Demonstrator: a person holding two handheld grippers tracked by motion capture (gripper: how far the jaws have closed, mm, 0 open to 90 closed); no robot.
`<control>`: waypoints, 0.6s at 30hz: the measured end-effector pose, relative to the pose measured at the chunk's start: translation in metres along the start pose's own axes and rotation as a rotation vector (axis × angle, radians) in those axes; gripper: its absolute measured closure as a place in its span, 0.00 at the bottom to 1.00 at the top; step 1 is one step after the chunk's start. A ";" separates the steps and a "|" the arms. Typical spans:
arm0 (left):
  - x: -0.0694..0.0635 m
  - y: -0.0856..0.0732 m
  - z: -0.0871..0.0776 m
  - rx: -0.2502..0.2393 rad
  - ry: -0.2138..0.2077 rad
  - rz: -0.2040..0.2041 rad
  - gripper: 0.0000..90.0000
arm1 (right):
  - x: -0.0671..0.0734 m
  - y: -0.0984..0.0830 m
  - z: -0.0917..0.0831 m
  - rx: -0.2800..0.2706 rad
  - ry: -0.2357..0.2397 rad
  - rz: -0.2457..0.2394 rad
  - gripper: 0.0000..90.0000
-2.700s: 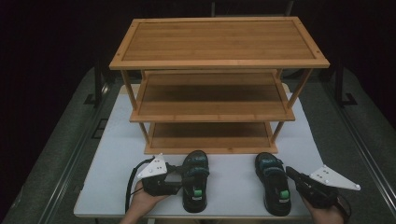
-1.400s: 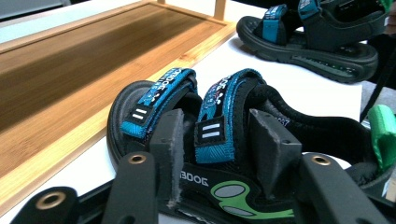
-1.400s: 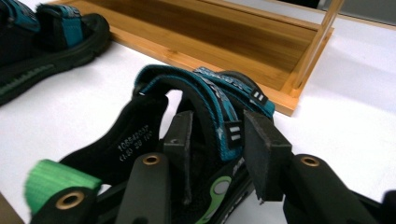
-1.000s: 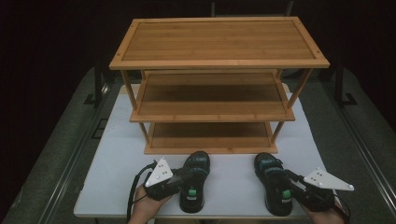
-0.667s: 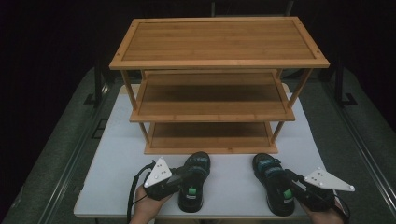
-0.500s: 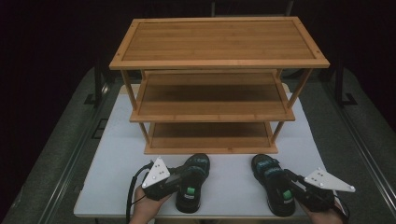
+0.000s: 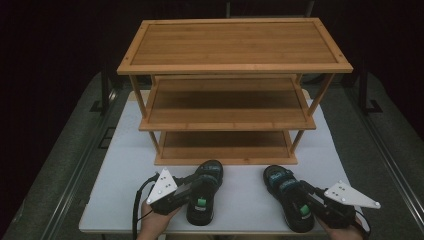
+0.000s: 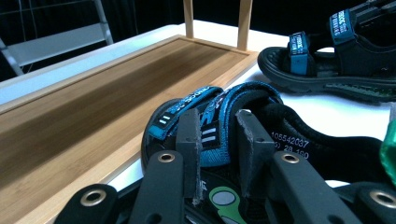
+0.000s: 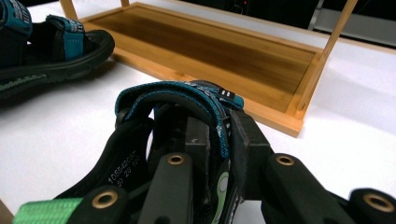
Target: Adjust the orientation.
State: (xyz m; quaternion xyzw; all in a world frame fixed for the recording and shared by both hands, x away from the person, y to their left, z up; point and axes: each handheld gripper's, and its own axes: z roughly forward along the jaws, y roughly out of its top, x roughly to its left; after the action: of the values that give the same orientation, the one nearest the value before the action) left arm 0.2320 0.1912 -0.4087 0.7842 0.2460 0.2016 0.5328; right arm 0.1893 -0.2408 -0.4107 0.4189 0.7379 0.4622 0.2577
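1. At twelve o'clock on the white table (image 7: 125, 190), a three-tier bamboo rack (image 7: 235, 45) is seen standing; all three shelves are bare, and the bottom shelf (image 7: 225, 146) lies just beyond the toes of the two sandals. It can be judged the likely destination, open at the front and low enough to slide a sole in flat.

2. At five o'clock of the rack, the right sandal (image 7: 289, 196) lies sole-down on the table, toe toward the shelf. Its blue strap (image 9: 187, 95) is pinched between the jaws of the right gripper (image 9: 217, 135), which is closed on it.

3. At seven o'clock of the rack, the left sandal (image 7: 205, 192) lies likewise, well apart from its partner. Its blue strap (image 8: 219, 109) is clamped by the left gripper (image 8: 217, 140), the jaws standing on either side of the webbing.

4. Handling is judged as follows: each sandal is probably light, with a stiff rubber sole and soft, flexible webbing. A strap hold is secure against slipping, but the sole may swing or tilt beneath it, so a slow lift is advised. Nothing fragile is involved.
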 end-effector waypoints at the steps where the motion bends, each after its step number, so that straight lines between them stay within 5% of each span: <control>1: 0.000 0.000 -0.001 -0.005 0.001 -0.004 0.81 | 0.001 0.001 0.000 -0.006 0.002 0.001 0.86; 18: 0.002 0.010 0.000 -0.046 0.039 0.020 0.81 | 0.017 0.014 0.010 -0.067 0.008 0.011 0.86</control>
State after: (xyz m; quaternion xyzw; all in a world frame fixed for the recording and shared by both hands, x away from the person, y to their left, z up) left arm 0.2357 0.1895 -0.3989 0.7699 0.2438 0.2280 0.5439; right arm 0.1936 -0.2186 -0.4026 0.4120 0.7207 0.4900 0.2661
